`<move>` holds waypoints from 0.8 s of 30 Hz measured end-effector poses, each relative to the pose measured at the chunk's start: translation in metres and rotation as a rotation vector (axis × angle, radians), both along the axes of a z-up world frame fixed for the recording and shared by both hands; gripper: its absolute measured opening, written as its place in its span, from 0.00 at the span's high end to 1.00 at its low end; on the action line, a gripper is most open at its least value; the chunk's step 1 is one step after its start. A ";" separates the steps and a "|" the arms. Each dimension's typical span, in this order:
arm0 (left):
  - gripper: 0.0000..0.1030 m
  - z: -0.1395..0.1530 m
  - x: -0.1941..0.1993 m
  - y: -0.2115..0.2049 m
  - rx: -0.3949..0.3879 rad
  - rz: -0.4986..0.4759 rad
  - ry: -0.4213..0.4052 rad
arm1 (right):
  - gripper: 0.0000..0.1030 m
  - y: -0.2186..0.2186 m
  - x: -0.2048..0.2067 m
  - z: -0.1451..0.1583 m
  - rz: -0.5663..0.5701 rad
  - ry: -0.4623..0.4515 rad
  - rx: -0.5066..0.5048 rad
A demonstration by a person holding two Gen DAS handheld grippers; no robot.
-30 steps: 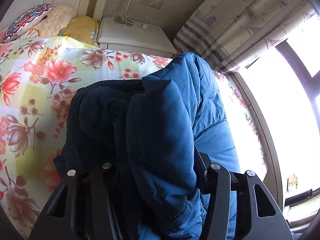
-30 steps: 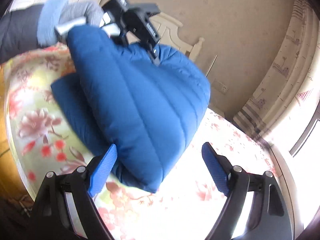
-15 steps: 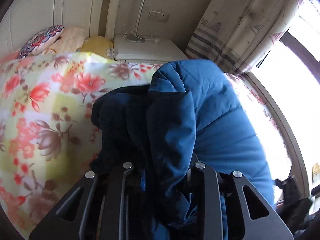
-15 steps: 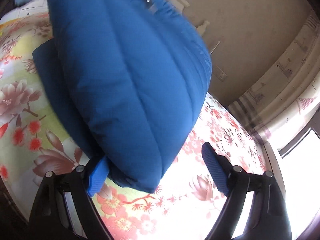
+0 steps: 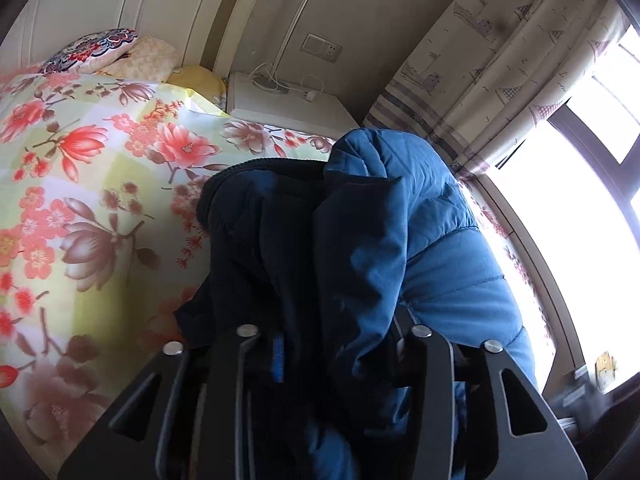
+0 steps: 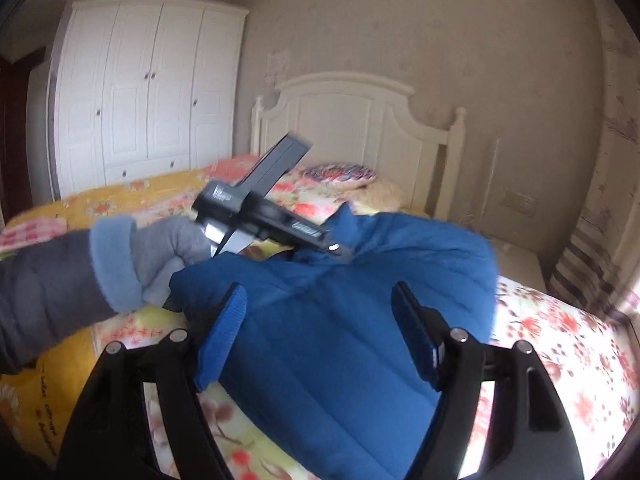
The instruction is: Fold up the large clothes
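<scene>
A blue padded jacket [image 5: 436, 240] with a dark lining lies bunched on the flowered bedspread [image 5: 88, 184]. My left gripper [image 5: 332, 344] is shut on a thick fold of the jacket, which hides its fingertips. In the right wrist view the jacket [image 6: 340, 340] spreads across the bed, and the left gripper [image 6: 320, 242], held by a grey-gloved hand, bites its upper edge. My right gripper [image 6: 320, 336] is open, its blue pads [image 6: 224, 340] spread just above the jacket and holding nothing.
A white headboard [image 6: 360, 120] and pillows [image 5: 100, 52] are at the bed's head. A white nightstand [image 5: 288, 100] with cables stands beside it. Curtains [image 5: 500, 60] and a bright window [image 5: 580, 200] are at the right. A white wardrobe [image 6: 148, 92] stands at the back left.
My right gripper has swung up and back from the jacket's lower edge to face the headboard. My left gripper keeps its hold and has shifted slightly with the jacket.
</scene>
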State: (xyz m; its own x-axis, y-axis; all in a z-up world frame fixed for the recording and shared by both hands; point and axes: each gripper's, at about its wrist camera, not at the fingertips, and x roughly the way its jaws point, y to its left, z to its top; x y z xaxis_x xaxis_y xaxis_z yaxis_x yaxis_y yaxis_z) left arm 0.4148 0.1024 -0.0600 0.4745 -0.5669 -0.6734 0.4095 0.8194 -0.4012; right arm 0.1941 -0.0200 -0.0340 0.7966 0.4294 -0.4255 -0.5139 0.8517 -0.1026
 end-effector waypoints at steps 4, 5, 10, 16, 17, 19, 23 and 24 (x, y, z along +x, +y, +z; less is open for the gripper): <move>0.18 0.046 -0.018 0.029 0.152 0.225 -0.103 | 0.27 0.078 0.015 -0.071 0.039 -0.035 -0.397; 0.18 0.061 -0.024 0.035 0.126 0.240 -0.141 | 0.27 0.086 0.011 -0.080 0.034 -0.059 -0.443; 0.16 0.120 -0.038 -0.017 0.091 0.101 -0.281 | 0.27 0.093 0.019 -0.075 0.066 -0.011 -0.470; 0.09 0.041 0.018 -0.111 0.350 0.025 -0.185 | 0.27 0.092 0.015 -0.081 0.087 -0.018 -0.458; 0.04 0.014 0.034 -0.111 0.367 0.045 -0.141 | 0.27 0.091 0.014 -0.082 0.090 -0.018 -0.450; 0.04 -0.014 0.056 -0.083 0.141 0.063 -0.037 | 0.27 0.087 0.011 -0.080 0.100 -0.021 -0.429; 0.04 -0.024 0.061 -0.066 0.046 0.073 0.017 | 0.27 0.079 0.014 -0.079 0.146 0.006 -0.373; 0.04 -0.023 0.060 -0.067 0.048 0.073 0.014 | 0.27 0.077 0.013 -0.077 0.172 0.016 -0.365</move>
State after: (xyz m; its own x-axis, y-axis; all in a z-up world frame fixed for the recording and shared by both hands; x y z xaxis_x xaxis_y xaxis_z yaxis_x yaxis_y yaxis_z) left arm 0.4750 0.0356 -0.0832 0.5034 -0.4980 -0.7061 0.3425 0.8653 -0.3660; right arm 0.2070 0.0569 -0.1108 0.7182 0.3747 -0.5863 -0.6499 0.6622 -0.3730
